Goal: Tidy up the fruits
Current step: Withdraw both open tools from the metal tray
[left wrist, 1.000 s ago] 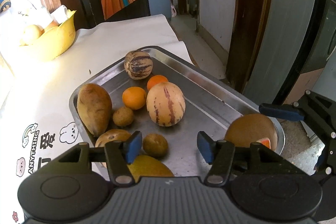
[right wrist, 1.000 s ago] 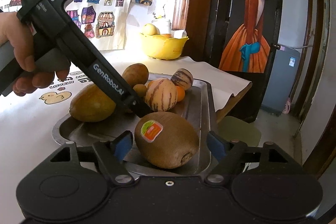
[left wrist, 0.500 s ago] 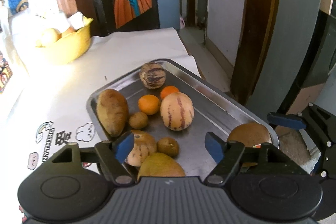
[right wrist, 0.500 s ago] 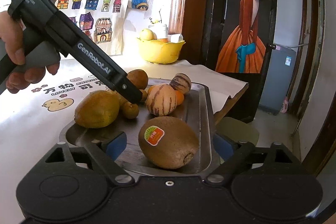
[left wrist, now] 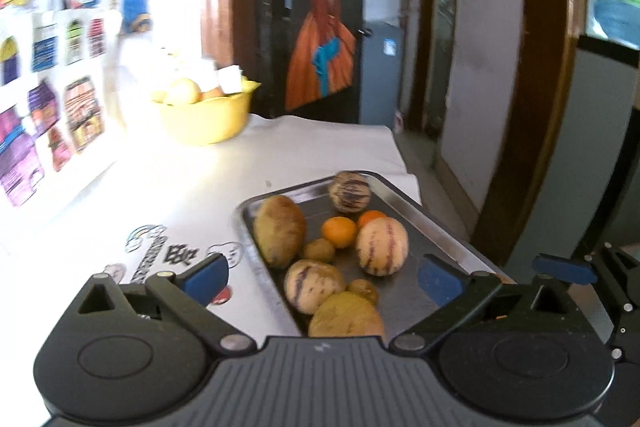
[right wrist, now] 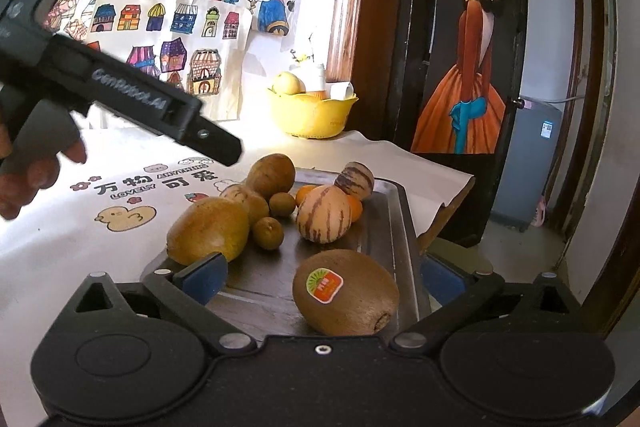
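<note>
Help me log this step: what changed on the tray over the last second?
Both grippers' jaws have just been opening. The right gripper let go of the stickered kiwi, which lies free on the metal tray. The left gripper backed away from the fruit, empty. The other fruits and the yellow bowl stayed put.

- The tray (right wrist: pixel 400 223) is metal, with a dull brushed shine.
- The kiwi (right wrist: pixel 346 293) at lower centre has rough, fuzzy matt skin and a glossy sticker (right wrist: pixel 324 284).
- The yellow bowl (right wrist: pixel 312 117) looks like smooth plastic.
- The table cover (left wrist: pixel 192 179) is white and matt, like paper or cloth.
</note>
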The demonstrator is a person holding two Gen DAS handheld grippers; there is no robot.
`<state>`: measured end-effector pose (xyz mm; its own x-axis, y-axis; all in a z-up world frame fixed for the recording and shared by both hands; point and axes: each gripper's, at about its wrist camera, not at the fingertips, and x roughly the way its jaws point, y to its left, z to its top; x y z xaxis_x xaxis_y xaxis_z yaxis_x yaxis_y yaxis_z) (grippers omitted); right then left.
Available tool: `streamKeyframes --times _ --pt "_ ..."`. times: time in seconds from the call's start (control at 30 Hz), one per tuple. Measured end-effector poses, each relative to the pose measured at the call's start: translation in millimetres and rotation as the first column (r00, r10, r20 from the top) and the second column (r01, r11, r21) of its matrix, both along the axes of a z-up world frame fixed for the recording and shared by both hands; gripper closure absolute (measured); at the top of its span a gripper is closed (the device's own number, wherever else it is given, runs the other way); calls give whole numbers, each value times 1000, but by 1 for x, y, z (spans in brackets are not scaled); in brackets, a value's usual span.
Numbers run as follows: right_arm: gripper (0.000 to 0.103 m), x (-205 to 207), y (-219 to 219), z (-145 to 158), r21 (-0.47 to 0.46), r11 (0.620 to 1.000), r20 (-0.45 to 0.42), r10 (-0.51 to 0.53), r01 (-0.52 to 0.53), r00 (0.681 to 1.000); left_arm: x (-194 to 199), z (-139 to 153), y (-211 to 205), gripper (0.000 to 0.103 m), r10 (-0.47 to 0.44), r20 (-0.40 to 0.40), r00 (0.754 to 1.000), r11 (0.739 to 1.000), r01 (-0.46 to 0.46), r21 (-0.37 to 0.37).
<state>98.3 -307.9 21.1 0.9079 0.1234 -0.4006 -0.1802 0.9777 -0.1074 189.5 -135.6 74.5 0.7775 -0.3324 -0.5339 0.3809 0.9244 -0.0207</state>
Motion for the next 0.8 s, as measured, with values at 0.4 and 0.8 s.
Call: streamKeyframes --times 0.4,0.8 --pt "1 -22 12 9 58 997 -15 -54 55 998 -43 -21 68 1 179 9 984 978 -177 -114" --pt "1 -49 35 17 158 982 -64 -95 104 993 -102 -39 115 1 292 28 956 947 -285 -151"
